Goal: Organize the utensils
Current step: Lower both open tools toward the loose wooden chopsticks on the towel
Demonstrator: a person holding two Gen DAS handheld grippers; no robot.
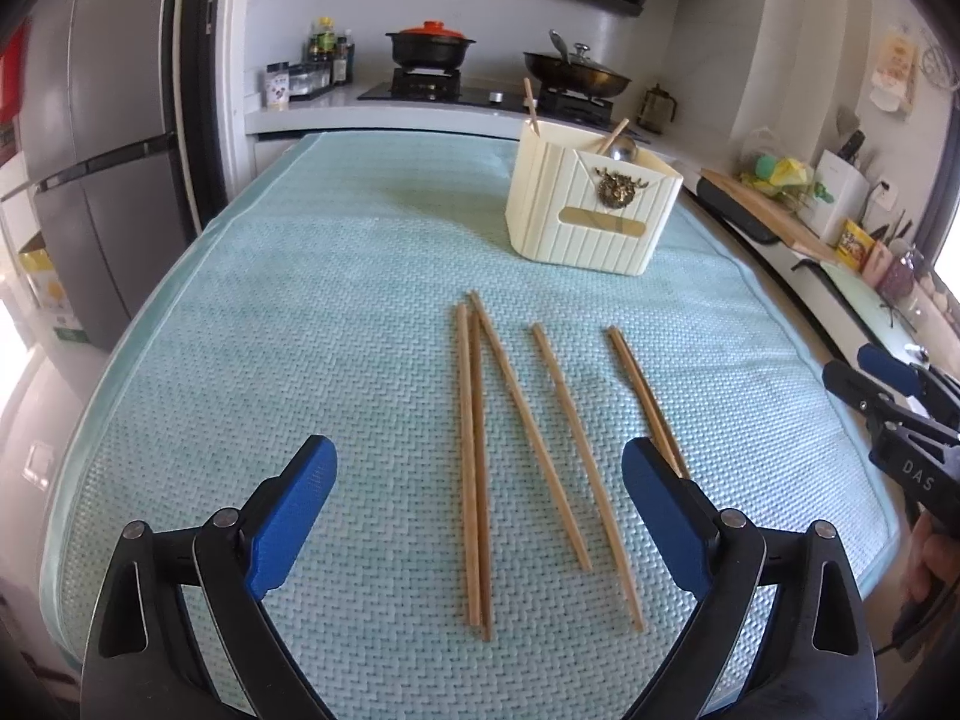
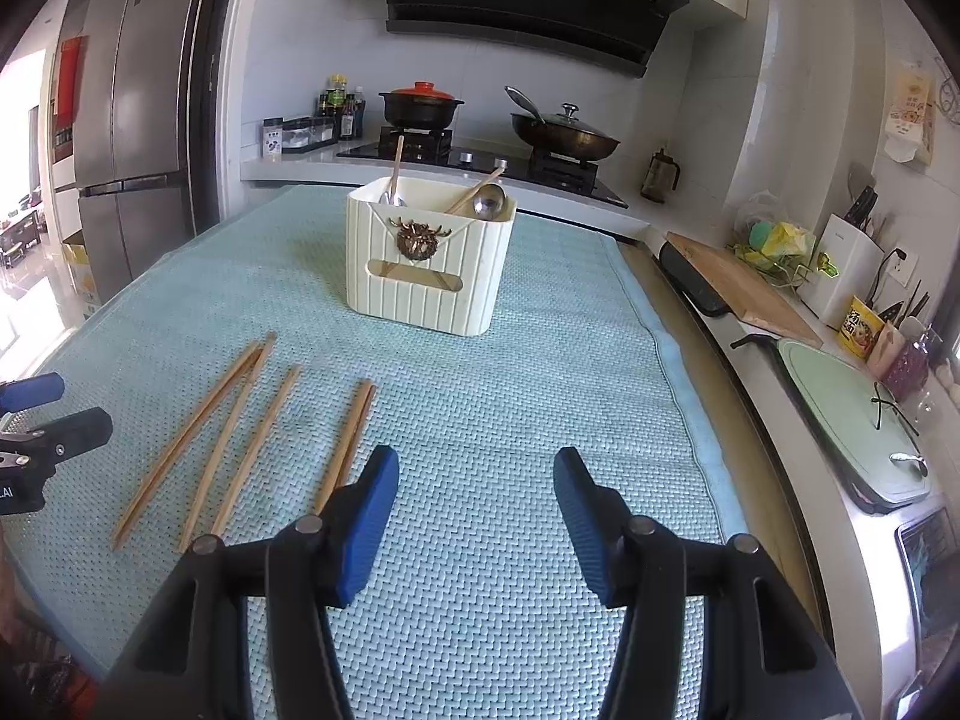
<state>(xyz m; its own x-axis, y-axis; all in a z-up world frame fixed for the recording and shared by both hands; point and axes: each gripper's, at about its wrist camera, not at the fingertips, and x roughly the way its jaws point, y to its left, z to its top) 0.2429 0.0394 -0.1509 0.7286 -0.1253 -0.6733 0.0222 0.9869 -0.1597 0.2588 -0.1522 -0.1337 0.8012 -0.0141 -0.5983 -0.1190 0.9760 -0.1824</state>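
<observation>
Blue pads on your left gripper [image 1: 480, 516] stand spread wide, nothing between them but mat; the jaws hang over the near ends of the chopsticks without touching any. Your right gripper [image 2: 477, 516] is also parted, about half its reach, empty, over bare mat to the right of the sticks. In the left wrist view it shows at the right edge, held by a hand [image 1: 936, 558].

Chopsticks [image 1: 474, 468]: 6 wooden ones lie flat on the mat, running away from you.
- 3 at left, 2 of them touching side by side, the 3rd crossing them near the far tips and slanting right.
- 1 alone in the middle [image 1: 561, 447].
- 2 at right [image 1: 645, 396], lying tight together; their near ends are hidden behind your left gripper's right pad.

Utensil holder [image 2: 429, 267]: cream, ribbed, upright on the mat well beyond the sticks. It carries a brass ornament on the front and a slot below. 2 spoons with wooden handles stand inside it.

Surface: pale teal woven mat [image 1: 300, 312] covering the table.

Room: kitchen. Grey fridge [image 1: 102, 138] at left, stove at the back with a black pot under a red lid [image 2: 423, 99] and a lidded wok [image 2: 564, 135], range hood above, cutting board [image 2: 741, 288] and knife block on the counter at right.
</observation>
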